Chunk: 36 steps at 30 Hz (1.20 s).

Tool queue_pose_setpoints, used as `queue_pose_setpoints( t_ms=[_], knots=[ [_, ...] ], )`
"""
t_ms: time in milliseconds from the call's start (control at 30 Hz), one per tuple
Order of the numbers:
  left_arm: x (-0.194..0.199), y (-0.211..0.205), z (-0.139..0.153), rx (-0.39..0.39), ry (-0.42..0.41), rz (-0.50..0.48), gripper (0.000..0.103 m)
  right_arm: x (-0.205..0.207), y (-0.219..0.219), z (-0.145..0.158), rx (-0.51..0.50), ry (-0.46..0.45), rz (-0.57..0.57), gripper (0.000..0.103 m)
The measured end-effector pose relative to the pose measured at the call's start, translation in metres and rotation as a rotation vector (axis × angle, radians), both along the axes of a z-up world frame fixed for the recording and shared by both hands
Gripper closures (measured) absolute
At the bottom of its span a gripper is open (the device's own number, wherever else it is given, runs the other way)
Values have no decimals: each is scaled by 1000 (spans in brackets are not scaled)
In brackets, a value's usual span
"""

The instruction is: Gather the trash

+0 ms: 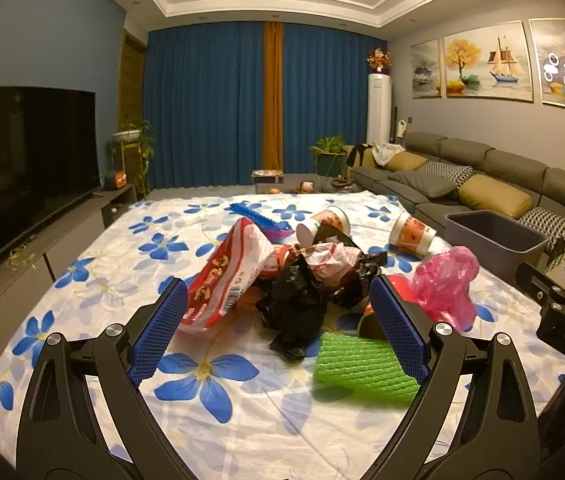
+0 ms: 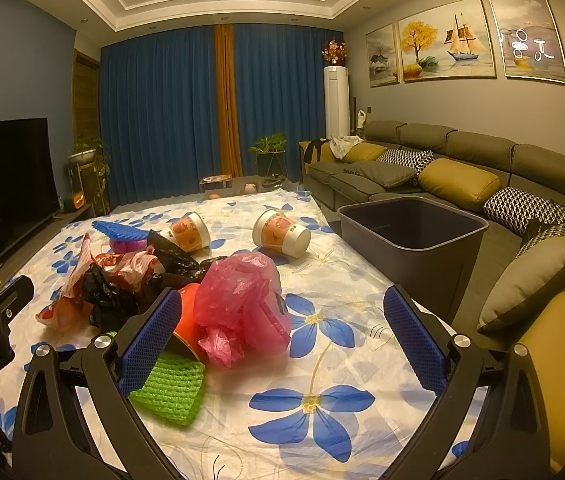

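Both my grippers hang wide apart and empty over the trash heap on the flowered sheet (image 2: 362,280): my left gripper (image 1: 278,328) faces the crumpled black plastic bag (image 1: 298,300), my right gripper (image 2: 282,340) the pink plastic bag (image 2: 242,300). Both bags look featherlight, soft and slippery, so I'd pinch a bunched fold. The grey bin (image 2: 414,248) stands just right of the sheet.

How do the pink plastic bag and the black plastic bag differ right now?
The pink bag is translucent and bunched into one rounded lump; the black bag is opaque and sprawls in ragged folds. The pink bag lies at the pile's edge nearer the grey bin; the black bag is tangled mid-pile against the red-and-white wrapper. Both are crumpled thin plastic on the floral cloth, and neither is gripped.
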State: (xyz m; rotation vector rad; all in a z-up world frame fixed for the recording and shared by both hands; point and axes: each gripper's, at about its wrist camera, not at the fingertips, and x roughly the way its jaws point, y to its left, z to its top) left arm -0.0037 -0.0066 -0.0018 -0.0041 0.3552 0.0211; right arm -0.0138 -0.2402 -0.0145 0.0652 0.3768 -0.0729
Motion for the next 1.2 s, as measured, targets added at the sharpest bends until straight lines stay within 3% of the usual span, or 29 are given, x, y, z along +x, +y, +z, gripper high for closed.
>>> queue_pose_setpoints(
  t_ms=[233, 567, 800, 967, 1200],
  knots=[
    [-2, 0, 1, -40, -9, -16, 12, 1, 0, 1, 1, 0, 2, 5],
    [4, -6, -12, -6, 14, -56, 12, 0, 2, -1, -2, -11, 14, 5],
    [9, 0, -17, -29, 15, -74, 12, 4, 4, -5, -7, -7, 24, 5],
    [14, 13, -18, -51, 14, -37, 13, 9, 6, -10, -8, 5, 36, 12],
    [24, 18, -18, -44, 16, -34, 25, 30, 15, -19, -24, 40, 73, 24]
  ],
)
